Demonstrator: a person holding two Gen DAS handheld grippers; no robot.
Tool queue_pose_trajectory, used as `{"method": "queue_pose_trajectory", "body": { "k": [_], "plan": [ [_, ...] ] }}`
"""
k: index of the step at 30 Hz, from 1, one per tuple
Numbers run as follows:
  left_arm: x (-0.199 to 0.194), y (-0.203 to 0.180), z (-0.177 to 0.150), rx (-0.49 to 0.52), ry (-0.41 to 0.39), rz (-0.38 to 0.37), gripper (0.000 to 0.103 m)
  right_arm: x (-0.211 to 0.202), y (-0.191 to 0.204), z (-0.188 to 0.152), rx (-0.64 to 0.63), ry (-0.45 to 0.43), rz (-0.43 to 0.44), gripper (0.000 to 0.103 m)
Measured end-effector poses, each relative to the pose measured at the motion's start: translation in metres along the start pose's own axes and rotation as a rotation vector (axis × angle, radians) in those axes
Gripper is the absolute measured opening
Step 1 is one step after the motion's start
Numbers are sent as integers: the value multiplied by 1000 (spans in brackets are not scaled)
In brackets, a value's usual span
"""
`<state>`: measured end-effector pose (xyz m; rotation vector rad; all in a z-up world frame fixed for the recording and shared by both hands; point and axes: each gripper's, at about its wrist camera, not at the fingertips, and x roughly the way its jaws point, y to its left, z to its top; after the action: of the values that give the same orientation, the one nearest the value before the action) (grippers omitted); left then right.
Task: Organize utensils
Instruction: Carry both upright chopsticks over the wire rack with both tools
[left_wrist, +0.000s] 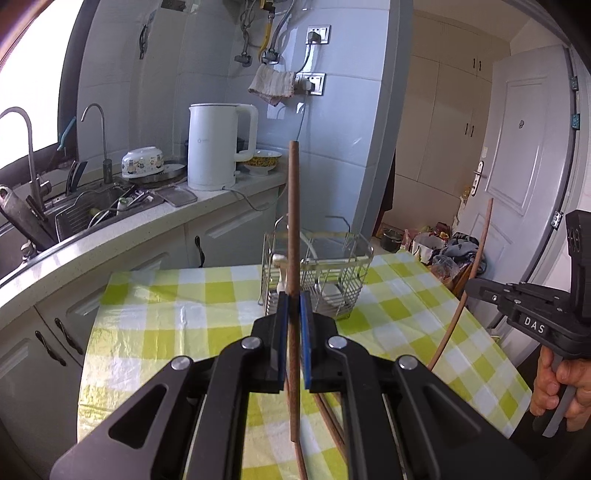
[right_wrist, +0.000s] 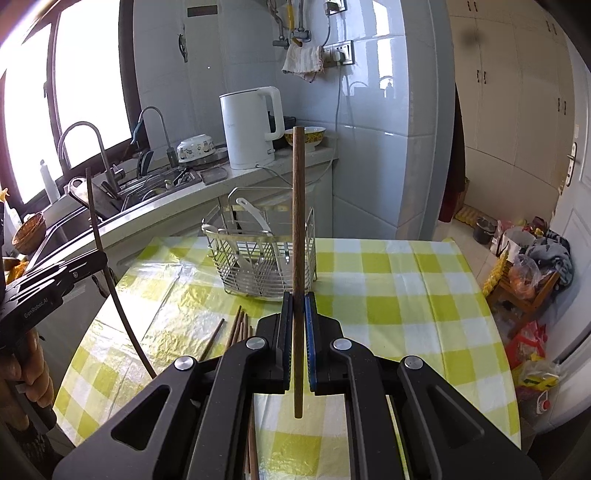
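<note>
My left gripper (left_wrist: 294, 295) is shut on a brown wooden chopstick (left_wrist: 294, 221) that it holds upright above the table. My right gripper (right_wrist: 298, 295) is shut on another brown chopstick (right_wrist: 297, 206), also upright. A wire utensil basket (left_wrist: 325, 277) stands on the checked tablecloth ahead of both grippers, with a white spoon (right_wrist: 255, 221) leaning in it; the basket also shows in the right wrist view (right_wrist: 258, 254). Several more chopsticks (right_wrist: 238, 328) lie on the cloth to the left of the right gripper. The right gripper also shows at the right edge of the left wrist view (left_wrist: 480, 291).
The table has a yellow-green checked cloth (right_wrist: 388, 295). Behind it runs a counter with a white kettle (left_wrist: 216, 146), bowls (left_wrist: 142, 162) and a sink (left_wrist: 96, 210). Bags and clutter (right_wrist: 528, 258) lie on the floor to the right, by a white door (left_wrist: 517, 155).
</note>
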<state>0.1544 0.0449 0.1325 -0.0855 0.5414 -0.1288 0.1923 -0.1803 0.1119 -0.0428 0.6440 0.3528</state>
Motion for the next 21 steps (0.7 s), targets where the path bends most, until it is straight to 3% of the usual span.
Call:
{"method": "queue_pose_trajectory", "body": {
  "k": [21],
  "plan": [
    [48, -13, 148, 88, -131, -5, 6, 29, -1, 155, -41, -119, 9, 7]
  ]
}}
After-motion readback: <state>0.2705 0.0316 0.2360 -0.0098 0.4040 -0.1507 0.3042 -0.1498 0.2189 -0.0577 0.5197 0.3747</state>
